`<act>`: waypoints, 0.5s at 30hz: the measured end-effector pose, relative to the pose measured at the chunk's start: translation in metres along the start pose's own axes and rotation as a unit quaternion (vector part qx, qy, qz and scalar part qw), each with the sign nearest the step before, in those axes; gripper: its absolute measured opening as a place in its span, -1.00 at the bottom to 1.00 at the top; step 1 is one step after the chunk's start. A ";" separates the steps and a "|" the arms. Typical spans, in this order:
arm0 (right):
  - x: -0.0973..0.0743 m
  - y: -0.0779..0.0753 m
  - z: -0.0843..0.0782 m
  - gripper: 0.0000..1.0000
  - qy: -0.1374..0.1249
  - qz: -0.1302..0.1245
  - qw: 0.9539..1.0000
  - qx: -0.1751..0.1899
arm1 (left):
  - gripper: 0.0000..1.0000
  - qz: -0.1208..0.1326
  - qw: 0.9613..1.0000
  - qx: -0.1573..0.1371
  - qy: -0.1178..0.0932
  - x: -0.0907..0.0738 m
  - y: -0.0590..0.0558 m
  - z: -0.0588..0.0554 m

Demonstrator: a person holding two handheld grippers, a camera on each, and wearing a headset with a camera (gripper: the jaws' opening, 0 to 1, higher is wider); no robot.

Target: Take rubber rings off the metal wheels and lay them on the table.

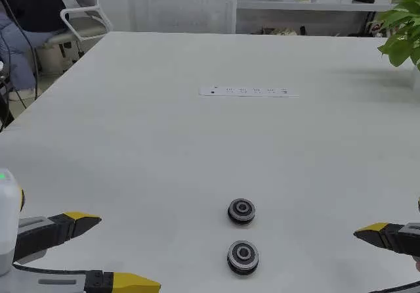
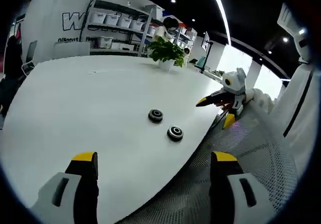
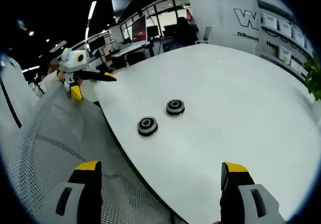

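Two small metal wheels with black rubber rings around them lie flat on the white table [image 1: 157, 148], close to its near edge. The farther wheel [image 1: 241, 211] [image 2: 155, 115] [image 3: 175, 107] and the nearer wheel [image 1: 243, 257] [image 2: 175, 133] [image 3: 147, 126] sit a short gap apart. My left gripper [image 2: 154, 157] [image 1: 128, 252] hovers at the near left corner, open and holding nothing, well left of the wheels. My right gripper [image 3: 160, 166] is open too, with one yellow-tipped finger [image 1: 371, 230] showing at the right edge, off to the wheels' right.
A white power strip [image 1: 248, 91] lies mid-table. A green plant [image 1: 401, 33] stands at the far right edge. Chairs [image 1: 190, 12] line the far side, and a mesh chair back [image 3: 55, 143] is at the near edge.
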State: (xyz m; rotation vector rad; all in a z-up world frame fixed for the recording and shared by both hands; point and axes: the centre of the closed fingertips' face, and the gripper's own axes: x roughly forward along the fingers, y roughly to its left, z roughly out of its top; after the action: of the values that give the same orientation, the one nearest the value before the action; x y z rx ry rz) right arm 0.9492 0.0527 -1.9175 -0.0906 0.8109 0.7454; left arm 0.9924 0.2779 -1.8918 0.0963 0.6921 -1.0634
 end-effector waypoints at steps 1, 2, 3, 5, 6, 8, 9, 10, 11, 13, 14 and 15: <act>0.000 0.000 0.000 0.98 -0.001 0.001 1.000 0.001 | 0.99 -0.001 1.000 0.000 0.001 0.000 0.000 0.000; 0.000 0.000 0.000 0.98 -0.001 0.001 1.000 0.002 | 0.99 -0.001 1.000 0.003 0.001 0.000 0.000 0.000; 0.000 0.001 0.001 0.98 -0.003 0.002 1.000 0.004 | 0.99 -0.001 1.000 0.004 0.002 0.000 0.000 0.000; -0.001 0.000 0.001 0.98 -0.004 0.001 1.000 0.005 | 0.99 0.000 1.000 0.005 0.003 0.000 0.000 -0.001; -0.001 -0.001 0.001 0.98 -0.003 0.001 1.000 0.005 | 0.99 0.000 1.000 0.004 0.005 0.000 0.000 -0.001; 0.000 -0.001 -0.001 0.98 0.001 -0.001 1.000 0.001 | 0.99 0.000 1.000 0.003 0.007 0.000 0.000 -0.002; 0.000 -0.001 -0.001 0.98 0.002 0.000 1.000 0.000 | 0.99 -0.001 1.000 0.001 0.009 0.000 0.000 -0.003; 0.000 -0.001 -0.001 0.98 0.004 0.000 1.000 0.000 | 0.99 -0.002 1.000 0.000 0.011 0.001 0.000 -0.004; 0.000 -0.001 -0.001 0.98 0.004 0.000 1.000 0.000 | 0.99 -0.002 1.000 -0.001 0.013 0.001 0.000 -0.004; 0.000 -0.001 -0.001 0.98 0.003 0.000 1.000 0.001 | 0.99 -0.001 1.000 -0.004 0.017 0.001 0.000 -0.006; 0.000 -0.001 -0.002 0.98 0.003 0.000 1.000 0.001 | 0.99 -0.001 1.000 -0.004 0.018 0.000 0.000 -0.006; 0.000 -0.001 -0.002 0.98 0.003 0.001 1.000 0.001 | 0.99 0.000 1.000 -0.005 0.019 0.000 0.000 -0.007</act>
State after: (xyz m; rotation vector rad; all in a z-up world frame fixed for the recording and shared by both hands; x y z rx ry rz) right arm 0.9489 0.0511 -1.9186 -0.0916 0.8178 0.7463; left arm 0.9896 0.2802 -1.8972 0.1084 0.7304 -1.0610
